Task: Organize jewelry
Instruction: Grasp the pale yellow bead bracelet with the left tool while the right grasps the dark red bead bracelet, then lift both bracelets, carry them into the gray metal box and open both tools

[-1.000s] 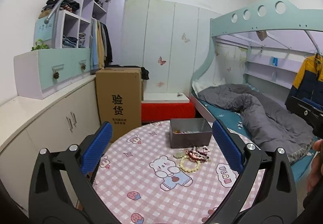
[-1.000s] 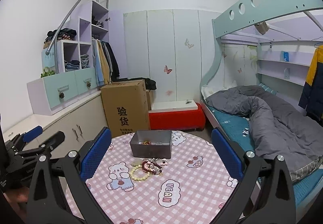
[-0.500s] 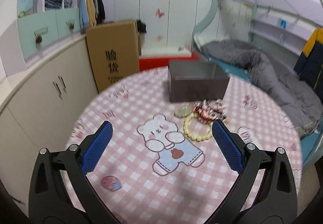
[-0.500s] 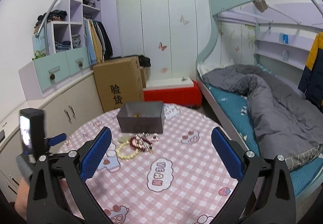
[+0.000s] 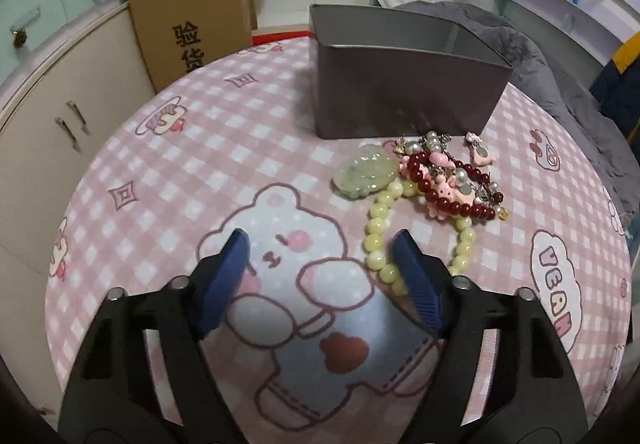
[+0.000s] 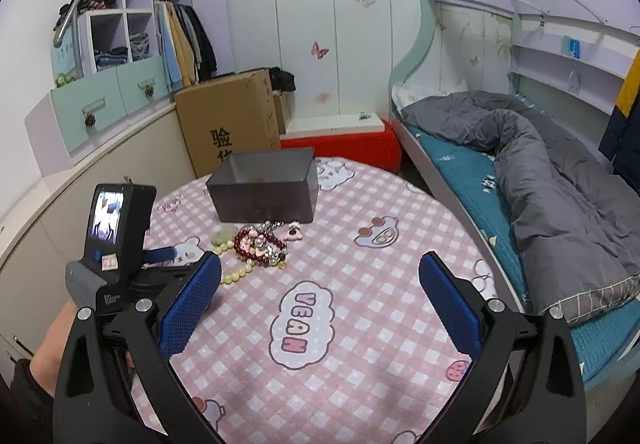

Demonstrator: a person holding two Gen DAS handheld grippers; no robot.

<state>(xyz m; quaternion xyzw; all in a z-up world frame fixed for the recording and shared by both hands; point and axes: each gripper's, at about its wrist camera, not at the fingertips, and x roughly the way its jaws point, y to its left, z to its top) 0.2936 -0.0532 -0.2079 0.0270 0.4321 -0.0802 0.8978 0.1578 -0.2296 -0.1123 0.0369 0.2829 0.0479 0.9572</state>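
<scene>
A grey metal box [image 5: 404,80] stands on the round pink-checked table [image 5: 200,148]. In front of it lies a jewelry pile: a pale green jade pendant [image 5: 366,172], a yellow bead bracelet [image 5: 378,232], a dark red bead bracelet [image 5: 452,186] and pink charms [image 5: 480,154]. My left gripper [image 5: 322,244] is open and empty, low over the cloth just left of the yellow beads. My right gripper [image 6: 320,272] is open and empty, above the table's right half. The box [image 6: 264,190] and pile [image 6: 260,244] lie ahead-left of it, with the left gripper's body [image 6: 116,244] beside them.
A cardboard box [image 6: 228,124] and a red bench [image 6: 344,144] stand behind the table. A bunk bed with a grey duvet [image 6: 560,172] runs along the right. Cabinets and shelves [image 6: 100,104] line the left wall.
My left gripper dropped down and forward to the jewelry pile, and its jaws narrowed. My right gripper drifted slightly closer over the table.
</scene>
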